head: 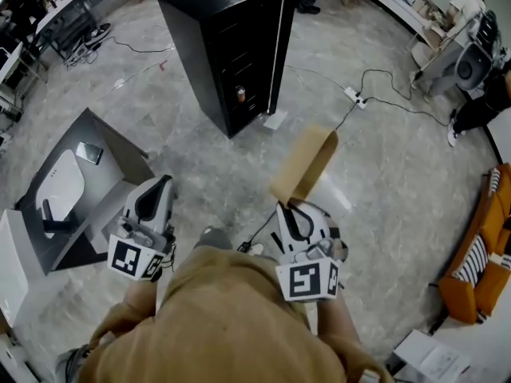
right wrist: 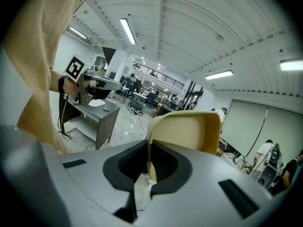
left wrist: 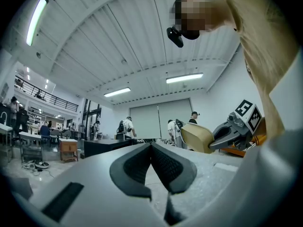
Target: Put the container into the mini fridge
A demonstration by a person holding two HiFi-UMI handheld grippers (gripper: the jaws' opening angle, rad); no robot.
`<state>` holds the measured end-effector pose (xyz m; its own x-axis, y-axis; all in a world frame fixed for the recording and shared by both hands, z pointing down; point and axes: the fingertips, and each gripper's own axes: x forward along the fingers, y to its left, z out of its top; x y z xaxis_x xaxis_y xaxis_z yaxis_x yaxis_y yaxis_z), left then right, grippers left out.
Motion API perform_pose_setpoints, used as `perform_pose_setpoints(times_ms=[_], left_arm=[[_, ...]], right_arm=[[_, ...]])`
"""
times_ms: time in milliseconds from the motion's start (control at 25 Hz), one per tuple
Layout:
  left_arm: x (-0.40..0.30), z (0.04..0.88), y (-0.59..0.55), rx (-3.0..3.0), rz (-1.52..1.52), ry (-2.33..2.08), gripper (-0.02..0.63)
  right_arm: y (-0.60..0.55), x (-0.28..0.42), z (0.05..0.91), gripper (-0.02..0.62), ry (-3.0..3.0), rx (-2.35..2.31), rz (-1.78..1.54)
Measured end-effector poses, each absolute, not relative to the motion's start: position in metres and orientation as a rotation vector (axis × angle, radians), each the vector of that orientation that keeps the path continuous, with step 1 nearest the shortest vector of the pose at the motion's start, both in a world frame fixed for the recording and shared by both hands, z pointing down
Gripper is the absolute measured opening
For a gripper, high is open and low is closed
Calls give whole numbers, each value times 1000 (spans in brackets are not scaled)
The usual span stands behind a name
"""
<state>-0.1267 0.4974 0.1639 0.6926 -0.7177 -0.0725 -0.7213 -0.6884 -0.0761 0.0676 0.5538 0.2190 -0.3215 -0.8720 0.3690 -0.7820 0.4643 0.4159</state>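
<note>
The black mini fridge [head: 227,42] stands on the floor ahead with its door [head: 278,46] swung open and a small can [head: 240,94] on a shelf inside. My right gripper [head: 294,207] is shut on the wall of a tan container [head: 306,164], held out in front of me well short of the fridge. In the right gripper view the jaws [right wrist: 149,161] pinch the container's thin edge [right wrist: 182,131]. My left gripper [head: 162,183] is level beside it, shut with nothing between its jaws [left wrist: 151,148]. It also sees the container [left wrist: 196,137].
A grey desk [head: 112,162] with a white device [head: 60,186] stands at the left. A power strip [head: 355,96] and cables lie on the floor right of the fridge. An orange sofa [head: 487,246] sits at the far right. People stand in the background.
</note>
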Motion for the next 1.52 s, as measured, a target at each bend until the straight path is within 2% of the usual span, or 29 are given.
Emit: perform_pose_setpoints(times_ms=[520, 1160, 1520], left_arm=[[-116, 181, 442, -2785, 18, 1260, 2], [-108, 189, 188, -2844, 87, 1183, 2], [-99, 188, 94, -2888, 102, 1075, 2]], right_arm=[[490, 82, 232, 12, -2210, 1326, -214], [260, 89, 242, 12, -2121, 1372, -160], [192, 102, 245, 12, -2027, 1453, -101]])
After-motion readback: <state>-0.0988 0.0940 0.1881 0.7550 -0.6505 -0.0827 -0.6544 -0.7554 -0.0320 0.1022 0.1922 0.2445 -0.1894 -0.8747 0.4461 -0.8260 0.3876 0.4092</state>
